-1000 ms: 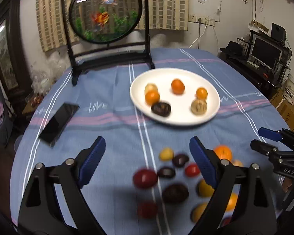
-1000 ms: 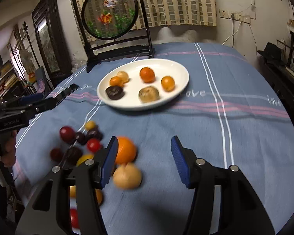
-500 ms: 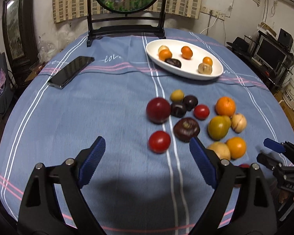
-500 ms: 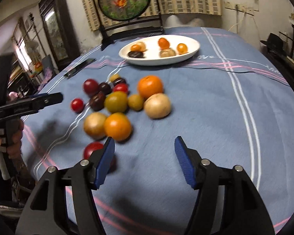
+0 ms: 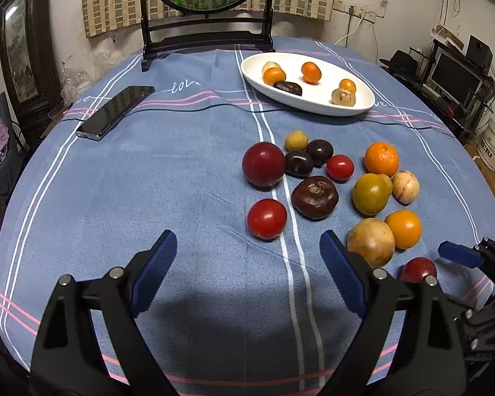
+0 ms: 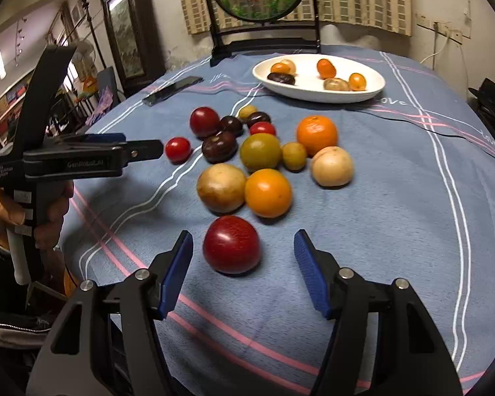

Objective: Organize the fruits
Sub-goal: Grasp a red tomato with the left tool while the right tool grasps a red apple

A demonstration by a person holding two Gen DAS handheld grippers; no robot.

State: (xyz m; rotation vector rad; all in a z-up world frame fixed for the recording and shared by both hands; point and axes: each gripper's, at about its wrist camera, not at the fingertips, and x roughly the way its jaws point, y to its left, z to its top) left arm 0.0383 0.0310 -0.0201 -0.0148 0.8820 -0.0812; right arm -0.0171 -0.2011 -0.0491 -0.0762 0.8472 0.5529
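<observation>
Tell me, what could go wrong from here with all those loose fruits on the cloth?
1. The round red fruit lies free between the right gripper's open jaws; an off-centre squeeze could send it rolling toward the near table edge.
2. The potato-coloured fruit and the orange one sit close behind it, so a forward push may scatter the cluster.
3. The left gripper nears the small red tomato; both tools work close together and might bump.
</observation>
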